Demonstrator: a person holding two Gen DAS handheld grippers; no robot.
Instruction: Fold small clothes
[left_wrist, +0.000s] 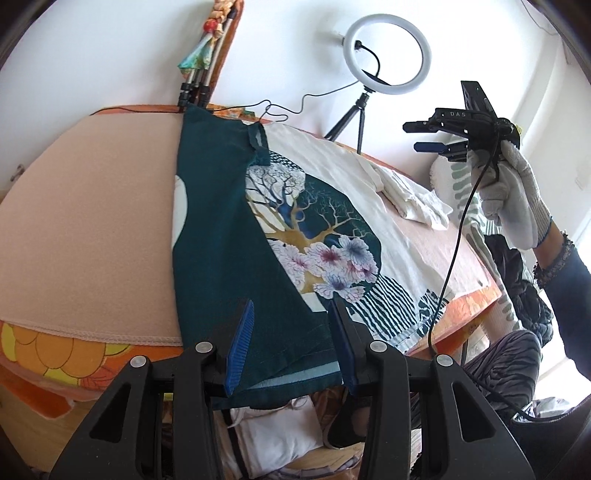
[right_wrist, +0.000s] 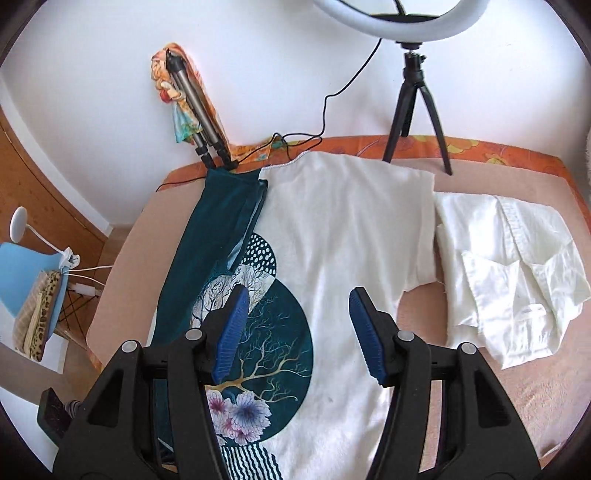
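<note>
The t-shirt (right_wrist: 343, 229) is spread flat on the table (left_wrist: 85, 221), white with a big teal tree-and-flower print, and its teal side (left_wrist: 218, 236) is folded over onto the body along the left. The left gripper (left_wrist: 291, 343) sits at the near hem of that teal fold, fingers spread wide with the fabric between them but not pinched, so it's released. The right gripper (right_wrist: 301, 332) hangs above the printed middle of the shirt, also wide open and holding nothing; in the left view it's up in the air in a gloved hand (left_wrist: 517, 192).

Stuff around: a crumpled white shirt (right_wrist: 509, 273) lies just right of the t-shirt, touching its sleeve. A ring light (left_wrist: 388, 53) on a small tripod stands at the far edge, its cable (right_wrist: 321, 122) trailing near the collar. Folded tripod legs (right_wrist: 199, 110) lean on the wall by the teal fold's far end. A blue chair (right_wrist: 26, 273) sits off the left side.
</note>
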